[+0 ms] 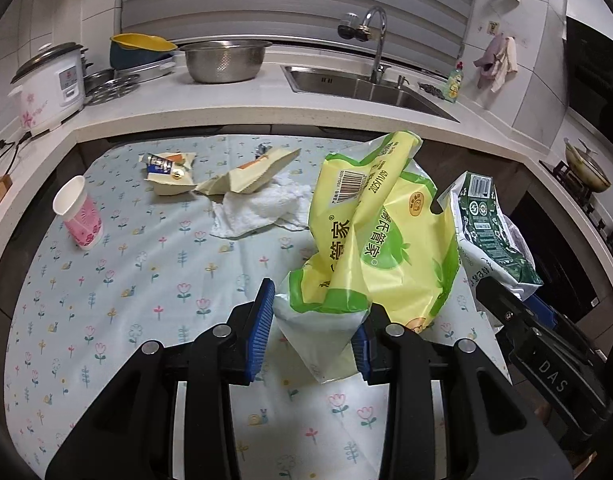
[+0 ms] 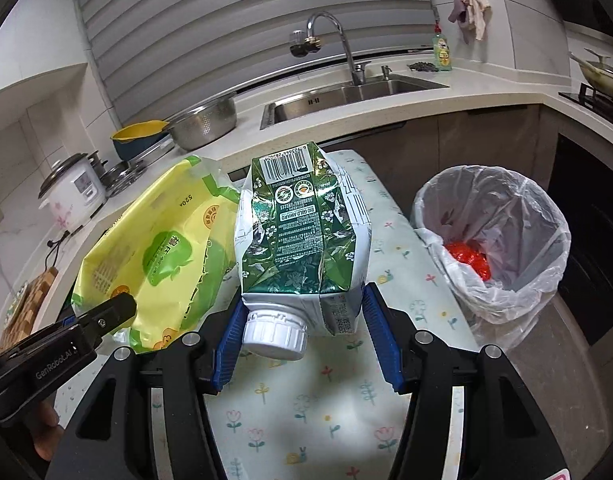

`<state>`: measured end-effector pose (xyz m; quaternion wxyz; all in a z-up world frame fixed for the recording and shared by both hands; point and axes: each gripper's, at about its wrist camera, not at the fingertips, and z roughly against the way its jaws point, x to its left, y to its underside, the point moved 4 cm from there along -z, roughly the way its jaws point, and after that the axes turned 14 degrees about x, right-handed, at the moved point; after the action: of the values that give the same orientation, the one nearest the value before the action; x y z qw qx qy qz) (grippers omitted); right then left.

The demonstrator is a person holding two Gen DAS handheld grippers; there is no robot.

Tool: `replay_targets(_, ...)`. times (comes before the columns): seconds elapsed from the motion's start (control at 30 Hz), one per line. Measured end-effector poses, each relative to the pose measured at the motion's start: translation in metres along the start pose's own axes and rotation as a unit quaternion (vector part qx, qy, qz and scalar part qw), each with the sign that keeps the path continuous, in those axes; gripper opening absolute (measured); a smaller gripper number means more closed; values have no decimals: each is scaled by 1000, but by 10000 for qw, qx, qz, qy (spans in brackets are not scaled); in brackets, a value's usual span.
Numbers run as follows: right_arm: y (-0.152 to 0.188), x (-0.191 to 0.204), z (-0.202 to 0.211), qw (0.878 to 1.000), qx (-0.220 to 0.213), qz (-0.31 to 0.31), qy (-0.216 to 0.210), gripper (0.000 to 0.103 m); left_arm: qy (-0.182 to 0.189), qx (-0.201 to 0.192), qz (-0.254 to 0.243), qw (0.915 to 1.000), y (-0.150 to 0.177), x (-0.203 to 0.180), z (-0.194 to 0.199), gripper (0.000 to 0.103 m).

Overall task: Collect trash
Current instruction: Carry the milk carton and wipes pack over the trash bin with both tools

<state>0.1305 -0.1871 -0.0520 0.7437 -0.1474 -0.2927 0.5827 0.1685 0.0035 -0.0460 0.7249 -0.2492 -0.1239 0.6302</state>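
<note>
Holding light, crushable trash above the table's right edge: left gripper [image 1: 312,340] clamps the limp yellow wrapper's [image 1: 386,236] white corner, right gripper [image 2: 302,340] pinches the crumpled green carton [image 2: 302,232] beside its stiffer cap [image 2: 275,334].

Place: home kitchen
Back, centre: sink [image 1: 370,90] and faucet [image 1: 376,36] in a white counter [image 1: 242,100]
Left: rice cooker [image 1: 50,84], colander [image 1: 222,60]
Far right: pan [image 2: 600,72] on a stove [image 2: 598,98]

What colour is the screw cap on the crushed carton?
White; the carton cap shows best in the right wrist view.
</note>
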Motion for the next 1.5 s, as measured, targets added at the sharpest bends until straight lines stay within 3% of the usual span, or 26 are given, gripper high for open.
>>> replay_targets(0.5,-10,-118,14,9961,-156,-729,482,55,299,183,-911,9952,-8,-119,-34,34)
replay_targets(0.8,-18,-173,11,9918,-156,-1023,745,55,420,339,-1197,9913,-16,-168,-64,34)
replay_targets(1.37,-28,-224,-19,9879,44,-1263,898,55,463,651,-1392,9870,-37,-221,-122,36)
replay_targets(1.47,-31,-224,-25,9885,105,-1221,882,55,471,676,-1381,9870,-38,-222,-129,38)
replay_targets(1.5,-32,-224,-27,9888,119,-1203,873,56,481,681,-1370,9871,-39,-222,-131,44)
